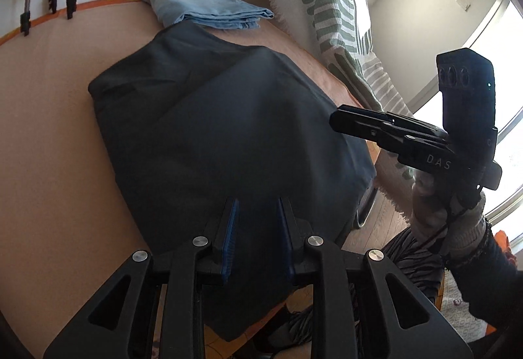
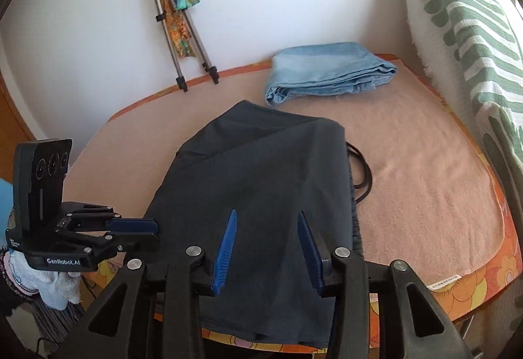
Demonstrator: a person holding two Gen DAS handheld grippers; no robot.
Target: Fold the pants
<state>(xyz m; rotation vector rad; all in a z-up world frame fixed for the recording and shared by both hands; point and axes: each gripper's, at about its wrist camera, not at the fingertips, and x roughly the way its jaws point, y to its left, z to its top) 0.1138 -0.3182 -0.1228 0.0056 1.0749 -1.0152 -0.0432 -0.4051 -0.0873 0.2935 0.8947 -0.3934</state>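
- left gripper [image 1: 256, 234] spread, empty, hovering over the near end of the pants [image 1: 228, 130].
- right gripper [image 2: 266, 244] also spread and empty, above the same near hem, which overhangs the table [image 2: 425, 162] edge at 6 o'clock.
- pants lie mid-table, partly folded; long axis runs 6 to 12 o'clock, far end pointing toward the jeans [image 2: 327, 71] at 1 o'clock.
- likely light, soft, limp, a bit slick; judged best pinched at the two near corners, through all layers, so nothing slides.
- a cord [image 2: 362, 172] peeks out at 3 o'clock.

Dark navy pants [image 2: 261, 182]; light blue jeans [image 2: 327, 71]; green-striped white cushion [image 2: 464, 15].
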